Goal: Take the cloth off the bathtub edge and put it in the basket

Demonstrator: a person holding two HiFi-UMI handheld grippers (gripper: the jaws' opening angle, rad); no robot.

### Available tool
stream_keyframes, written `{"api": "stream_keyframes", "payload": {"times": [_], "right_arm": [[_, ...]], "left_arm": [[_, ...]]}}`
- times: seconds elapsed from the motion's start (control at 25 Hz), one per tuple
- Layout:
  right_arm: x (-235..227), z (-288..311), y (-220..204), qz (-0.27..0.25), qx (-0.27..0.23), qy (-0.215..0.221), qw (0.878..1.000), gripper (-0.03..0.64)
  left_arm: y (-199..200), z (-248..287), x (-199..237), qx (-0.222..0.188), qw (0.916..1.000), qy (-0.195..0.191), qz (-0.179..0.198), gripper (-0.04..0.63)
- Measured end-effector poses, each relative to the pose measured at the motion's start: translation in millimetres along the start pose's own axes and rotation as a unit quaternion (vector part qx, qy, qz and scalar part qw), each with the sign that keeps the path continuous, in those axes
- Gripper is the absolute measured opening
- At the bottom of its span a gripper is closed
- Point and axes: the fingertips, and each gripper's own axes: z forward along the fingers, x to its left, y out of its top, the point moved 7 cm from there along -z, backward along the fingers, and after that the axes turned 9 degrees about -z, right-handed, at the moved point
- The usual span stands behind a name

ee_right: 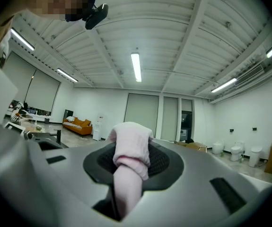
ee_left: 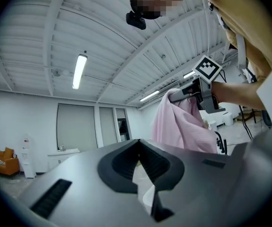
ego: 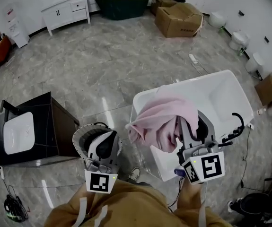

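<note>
Black cabinet [ego: 55, 122] with a white basin [ego: 18, 132] on top sits at the left of my head view, on the grey marbled floor [ego: 112, 65]. Just right of it, at lower centre, is the round basket [ego: 80, 135], with my left gripper [ego: 103, 143] hanging over its opening. In the left gripper view, that tool's dark pads [ee_left: 121, 162] meet at their tips with nothing between them. Further right, the pink cloth [ego: 162, 119] hangs bunched in the lower centre-right of the frame, in front of the left end of the white bathtub [ego: 223, 96]. I cannot tell whether any fold touches the rim. It is nowhere near inside the basket, which lies just to its left. My right gripper [ego: 187, 126] is clamped on the cloth. In the right gripper view a pink roll [ee_right: 132, 145] is pinched between the ribbed pads [ee_right: 162, 162] and bulges out above them. The left gripper view catches the same thing from the side, at its upper right: the fabric [ee_left: 183, 124] drapes down from the right tool [ee_left: 188, 94]. Cardboard boxes [ego: 178, 19] stand at the top right of my head view, beyond the tub.
</note>
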Motion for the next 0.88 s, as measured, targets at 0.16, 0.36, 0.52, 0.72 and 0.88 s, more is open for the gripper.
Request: {"api": "stream_keyframes", "payload": {"times": [0.16, 0.36, 0.52, 0.72, 0.88], "right_arm": [[5.7, -9.2, 3.9, 0.003, -0.005, 0.002, 1.000, 0.110], [8.2, -10.3, 3.1, 0.006, -0.006, 0.009, 1.000, 0.110], [8.8, -10.3, 7.0, 0.007, -0.014, 0.017, 1.000, 0.110], [7.1, -5.8, 14.5, 0.008, -0.035, 0.040, 0.999, 0.110], [4.9, 2.8, 22.0, 0.014, -0.059, 0.070, 0.996, 0.110]], "left_arm": [[5.5, -8.8, 1.2, -0.004, 0.9999, 0.004, 0.010, 0.003], [4.0, -9.1, 1.6, -0.003, 0.9999, 0.008, 0.008, 0.003], [4.3, -8.9, 0.5, 0.001, 0.9998, 0.012, 0.013, 0.003], [7.8, -14.3, 2.3, 0.007, 0.9989, 0.044, 0.015, 0.003], [9.8, -24.5, 4.7, 0.019, 0.9960, 0.083, 0.028, 0.003]]}}
